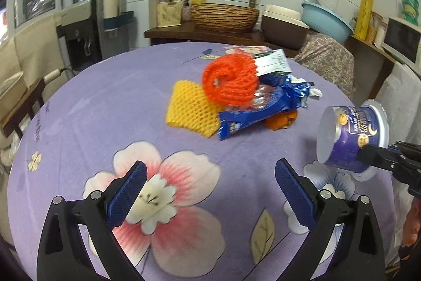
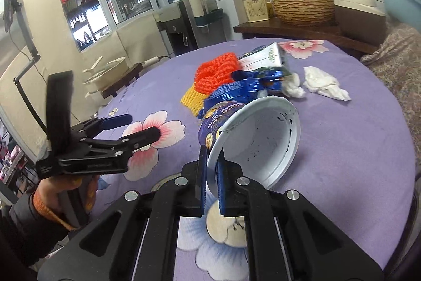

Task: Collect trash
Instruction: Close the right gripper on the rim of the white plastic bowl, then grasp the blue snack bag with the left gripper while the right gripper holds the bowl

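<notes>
The right gripper (image 2: 211, 182) is pinching the rim of a purple-and-white paper yogurt cup (image 2: 252, 138), one finger inside the mouth and one outside on the printed wall, its fingers nearly closed on that thin edge. The cup is hanging tilted off the purple flowered bench (image 2: 355, 138), its open, smeared mouth facing the right wrist camera and its base pointing toward twelve o'clock. In the left wrist view the same cup (image 1: 352, 138) is sitting at three o'clock, clear of the bench cloth, with the right gripper's (image 1: 368, 153) black fingers clamping its lower edge. The left gripper (image 1: 210, 194) is standing wide and holding nothing, its blue pads (image 1: 129, 198) hovering over a pink flower print. At twelve o'clock from those fingers, well apart, the remaining trash is lying heaped: an orange foam net ring (image 1: 229, 80), a yellow foam net sleeve (image 1: 190, 109), a crumpled blue foil wrapper (image 1: 263, 109) and a green-and-white carton (image 1: 272, 62). Crumpled white tissues (image 2: 326, 83) are lying at one o'clock beyond the cup in the right wrist view.
</notes>
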Tool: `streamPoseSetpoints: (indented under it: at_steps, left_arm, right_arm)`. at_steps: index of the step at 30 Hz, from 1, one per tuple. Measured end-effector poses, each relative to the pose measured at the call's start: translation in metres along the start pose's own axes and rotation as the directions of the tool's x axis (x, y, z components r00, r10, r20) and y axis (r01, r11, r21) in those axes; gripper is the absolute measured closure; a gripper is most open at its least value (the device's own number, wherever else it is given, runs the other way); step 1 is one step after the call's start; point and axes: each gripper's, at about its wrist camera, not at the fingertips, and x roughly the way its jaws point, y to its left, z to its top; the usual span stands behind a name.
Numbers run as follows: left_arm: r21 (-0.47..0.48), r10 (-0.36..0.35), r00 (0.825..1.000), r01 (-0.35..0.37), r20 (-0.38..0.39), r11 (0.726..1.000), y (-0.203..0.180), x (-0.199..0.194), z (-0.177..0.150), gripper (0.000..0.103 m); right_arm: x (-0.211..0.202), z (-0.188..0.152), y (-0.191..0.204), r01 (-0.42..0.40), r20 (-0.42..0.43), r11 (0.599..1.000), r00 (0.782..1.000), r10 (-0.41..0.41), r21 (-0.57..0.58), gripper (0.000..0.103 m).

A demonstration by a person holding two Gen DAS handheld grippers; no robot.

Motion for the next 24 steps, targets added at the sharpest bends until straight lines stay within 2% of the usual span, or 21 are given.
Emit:
streamPoseSetpoints:
  at_steps: [3,8,14,18,19,20,22,24]
  left_arm:
    - [0.095,-0.01,1.0,0.008,0.021,0.995,-0.02,0.006,0.015,0.008]
    - [0.164,-0.036,0.999,0.04,-0.028,0.986,-0.046,0.035,0.032,0.021]
    - [0.246,0.049,0.998,-0.036,-0.045,0.969,-0.068,0.059,0.031,0.032]
    - [0.24,0.085,0.995,-0.072,-0.043,0.968,-0.067,0.071,0.031,0.047]
    - [0.242,0.093,0.995,-0.081,-0.039,0.967,-0.067,0.071,0.032,0.055]
    - [0.241,0.097,0.995,-0.085,-0.038,0.967,-0.067,0.069,0.032,0.058]
    - [0.218,0.084,0.996,-0.074,-0.04,0.973,-0.063,0.064,0.034,0.07]
    - [0.2,0.067,0.997,-0.057,-0.044,0.978,-0.061,0.059,0.034,0.078]
  right_arm:
    - [-0.016,-0.005,-0.008,0.02,0.02,1.0,1.0,-0.02,0.004,0.095]
    - [-0.033,-0.014,-0.02,0.051,0.047,0.998,0.998,-0.053,0.039,0.095]
    - [-0.05,-0.025,-0.039,0.08,0.056,0.993,0.995,-0.085,0.085,0.095]
    - [-0.058,-0.032,-0.051,0.096,0.058,0.989,0.993,-0.103,0.114,0.095]
    - [-0.059,-0.033,-0.052,0.097,0.058,0.988,0.993,-0.105,0.117,0.095]
    - [-0.061,-0.034,-0.053,0.099,0.06,0.988,0.993,-0.107,0.12,0.095]
    - [-0.062,-0.036,-0.054,0.099,0.062,0.987,0.992,-0.108,0.128,0.095]
    - [-0.063,-0.038,-0.056,0.098,0.064,0.986,0.992,-0.107,0.132,0.095]
